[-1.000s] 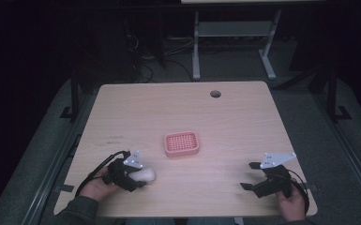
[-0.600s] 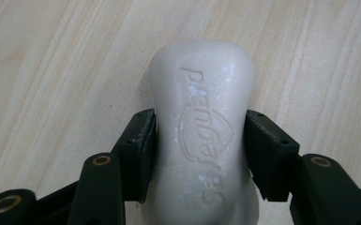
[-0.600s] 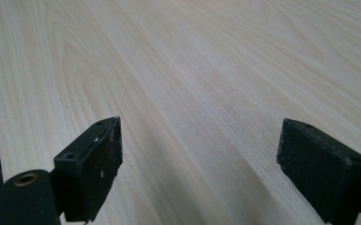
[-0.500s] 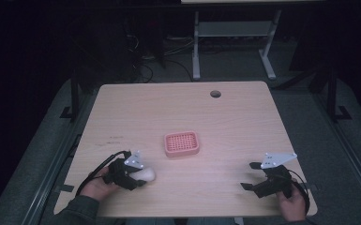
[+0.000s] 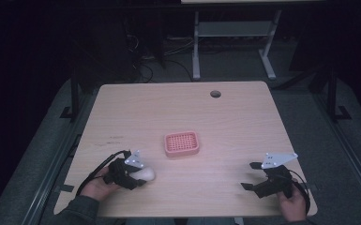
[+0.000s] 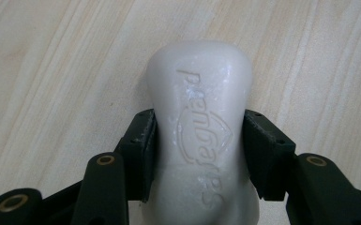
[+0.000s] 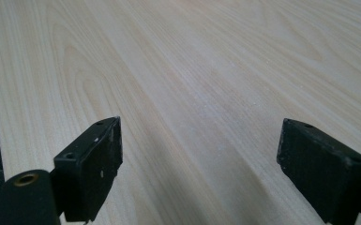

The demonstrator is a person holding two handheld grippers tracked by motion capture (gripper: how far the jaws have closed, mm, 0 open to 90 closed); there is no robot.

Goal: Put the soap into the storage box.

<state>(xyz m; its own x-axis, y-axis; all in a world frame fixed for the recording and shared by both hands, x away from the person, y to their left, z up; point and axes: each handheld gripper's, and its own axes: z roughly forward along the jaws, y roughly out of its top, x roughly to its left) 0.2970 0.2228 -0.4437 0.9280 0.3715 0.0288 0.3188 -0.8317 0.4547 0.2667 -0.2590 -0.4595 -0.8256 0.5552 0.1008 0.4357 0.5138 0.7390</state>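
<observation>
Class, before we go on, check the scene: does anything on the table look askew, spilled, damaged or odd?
Nothing stands out. The soap is whole and clamped squarely in the left gripper; the pink dish sits flat mid-table, and the right gripper hangs open over bare wood.

place: lab or test room | signs: bare wooden table (image 5: 244,117) with a cable hole (image 5: 215,93) | grey carpet floor (image 5: 309,108) | loose cables (image 5: 143,65) | white metal desk frame (image 5: 234,37) behind | dark surroundings
</observation>
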